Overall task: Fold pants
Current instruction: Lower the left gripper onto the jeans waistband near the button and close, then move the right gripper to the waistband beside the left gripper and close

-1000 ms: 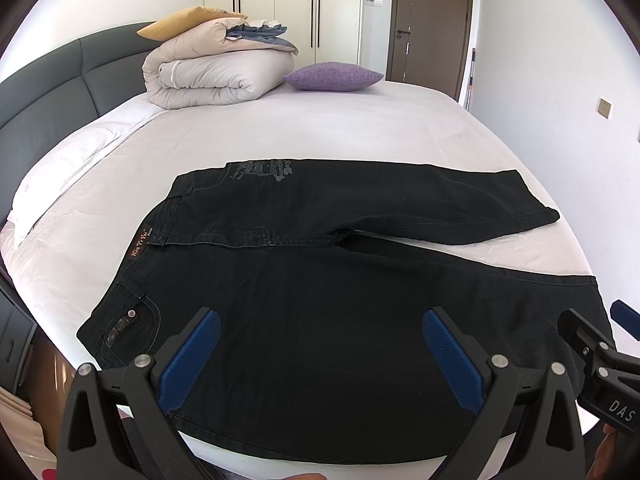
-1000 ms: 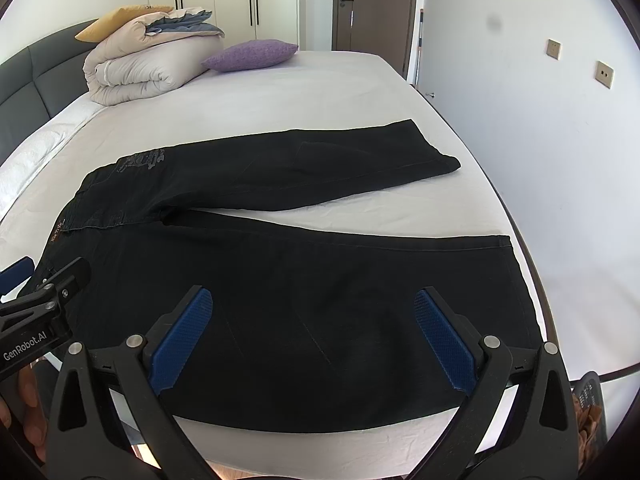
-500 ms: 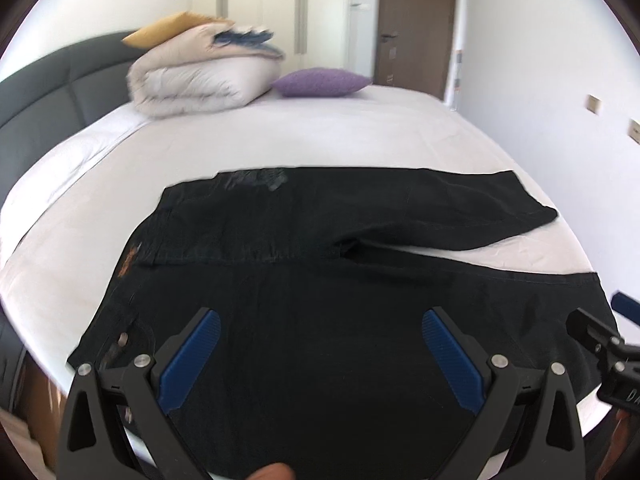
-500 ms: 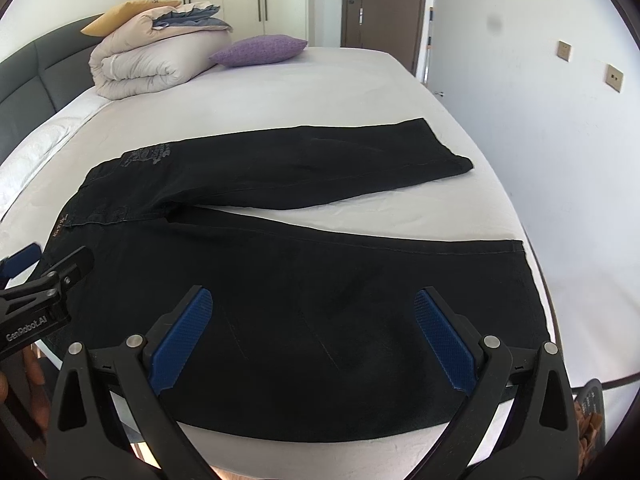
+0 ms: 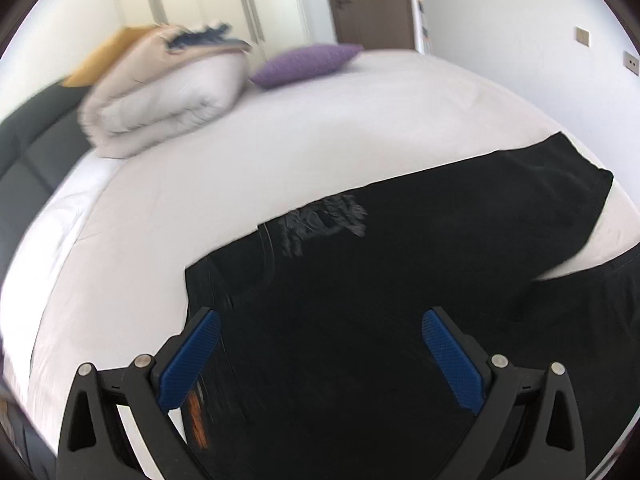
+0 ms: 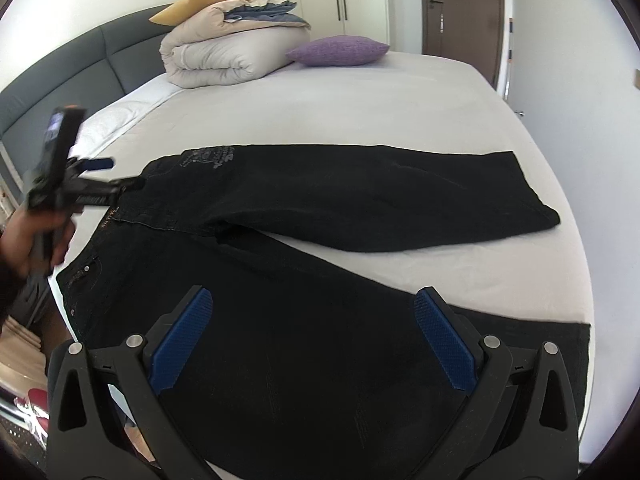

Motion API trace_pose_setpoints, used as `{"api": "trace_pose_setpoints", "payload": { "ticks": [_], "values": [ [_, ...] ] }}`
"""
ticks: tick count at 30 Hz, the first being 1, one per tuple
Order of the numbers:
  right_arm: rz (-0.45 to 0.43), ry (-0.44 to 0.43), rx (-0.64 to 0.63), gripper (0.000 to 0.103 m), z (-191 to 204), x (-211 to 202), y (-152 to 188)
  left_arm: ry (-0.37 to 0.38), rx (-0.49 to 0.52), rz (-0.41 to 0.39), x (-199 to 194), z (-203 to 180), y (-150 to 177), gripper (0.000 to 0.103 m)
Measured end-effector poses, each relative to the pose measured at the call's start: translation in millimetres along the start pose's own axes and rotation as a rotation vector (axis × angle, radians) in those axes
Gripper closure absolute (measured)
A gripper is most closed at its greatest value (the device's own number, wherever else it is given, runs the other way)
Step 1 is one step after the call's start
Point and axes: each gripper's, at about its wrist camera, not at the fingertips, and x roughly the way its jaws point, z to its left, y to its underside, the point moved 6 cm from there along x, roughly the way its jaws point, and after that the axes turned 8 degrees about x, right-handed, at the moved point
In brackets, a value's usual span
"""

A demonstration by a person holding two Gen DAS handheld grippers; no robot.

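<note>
Black pants [image 6: 320,216] lie flat on the white bed [image 6: 360,104], waistband to the left, two legs spread apart to the right. In the left wrist view the pants [image 5: 400,280] fill the lower right, with a grey print near the waist. My left gripper [image 5: 320,344] is open and empty, just above the waistband; it also shows in the right wrist view [image 6: 108,176] at the pants' far waist corner. My right gripper [image 6: 314,320] is open and empty, above the near leg.
A rolled duvet [image 6: 224,52] with a yellow cushion [image 6: 192,8] and a purple pillow [image 6: 338,51] sit at the far end of the bed. A grey headboard [image 6: 60,76] runs along the left. A wall stands close on the right.
My left gripper has swung left and forward to the waistband, its view blurred by motion. My right gripper has shifted left and tilted, staying over the near leg. Both stay open.
</note>
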Motion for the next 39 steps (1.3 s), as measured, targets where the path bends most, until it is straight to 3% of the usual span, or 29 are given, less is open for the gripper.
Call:
{"api": "trace_pose_setpoints", "payload": {
  "ticks": [5, 7, 9, 12, 19, 26, 28, 29, 30, 31, 34, 39],
  "values": [
    [0.021, -0.044, -0.032, 0.000, -15, 26, -16, 0.049, 0.030, 0.113, 62, 52, -19, 0.000],
    [0.045, -0.053, -0.046, 0.005, -22, 42, -20, 0.093, 0.027, 0.161, 86, 65, -20, 0.002],
    [0.073, -0.075, -0.048, 0.010, -26, 57, -23, 0.143, 0.042, 0.201, 104, 70, -23, 0.015],
    [0.107, -0.099, -0.048, 0.016, -29, 75, -24, 0.180, 0.095, 0.284, 135, 73, -24, 0.025],
    [0.138, -0.163, -0.089, 0.018, -12, 91, -21, 0.324, 0.067, 0.351, 157, 80, -28, 0.027],
    [0.158, -0.178, -0.131, 0.020, 7, 111, -27, 0.354, 0.104, 0.391, 160, 75, -24, 0.030],
    [0.161, -0.183, -0.146, 0.023, 14, 111, -29, 0.359, 0.099, 0.398, 160, 76, -25, 0.040],
    [0.163, -0.188, -0.150, 0.025, 18, 110, -28, 0.361, 0.086, 0.398, 161, 79, -28, 0.051],
    [0.166, -0.191, -0.154, 0.027, 19, 111, -30, 0.362, 0.070, 0.395, 159, 80, -30, 0.074],
    [0.165, -0.193, -0.157, 0.028, 19, 110, -31, 0.378, 0.053, 0.388, 158, 80, -32, 0.085],
    [0.155, -0.208, -0.161, 0.033, 22, 109, -38, 0.350, 0.065, 0.353, 146, 72, -29, 0.090],
    [0.128, -0.222, -0.211, 0.035, 42, 119, -67, 0.278, 0.055, 0.228, 109, 68, -26, 0.097]
  ]
}}
